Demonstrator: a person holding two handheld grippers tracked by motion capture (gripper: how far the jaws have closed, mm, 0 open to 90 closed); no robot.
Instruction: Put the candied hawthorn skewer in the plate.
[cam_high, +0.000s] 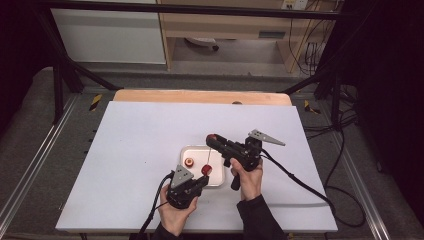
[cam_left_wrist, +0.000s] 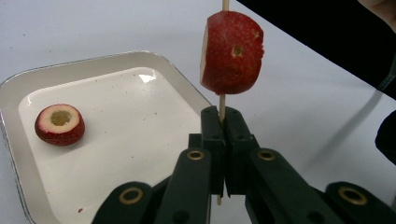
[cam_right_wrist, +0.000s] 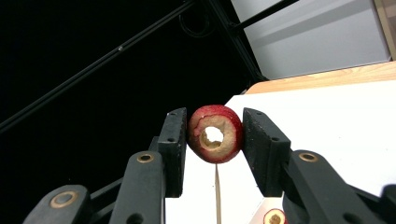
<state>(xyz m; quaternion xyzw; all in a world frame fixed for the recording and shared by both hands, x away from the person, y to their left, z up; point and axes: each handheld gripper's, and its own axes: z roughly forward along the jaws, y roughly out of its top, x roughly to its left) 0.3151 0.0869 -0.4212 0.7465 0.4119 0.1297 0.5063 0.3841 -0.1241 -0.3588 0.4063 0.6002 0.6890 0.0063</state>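
My left gripper (cam_left_wrist: 222, 121) is shut on a thin wooden skewer (cam_left_wrist: 222, 105) that stands upright, with a red fruit half (cam_left_wrist: 232, 53) threaded on it above the jaws. In the high view this gripper (cam_high: 202, 179) sits at the near right corner of a small white tray (cam_high: 196, 149). A cored red fruit piece (cam_left_wrist: 60, 124) lies in the tray (cam_left_wrist: 116, 65). My right gripper (cam_right_wrist: 215, 135) is shut on a red fruit ring (cam_right_wrist: 215, 133) with a hole through its middle. It is held above the tray's far right corner (cam_high: 212, 139), over the skewer's tip (cam_right_wrist: 216, 191).
The white table top (cam_high: 140, 150) has a wooden strip (cam_high: 200, 96) along its far edge. Black frame poles stand at the back corners. Cables (cam_high: 345, 150) trail off the right side onto the grey floor.
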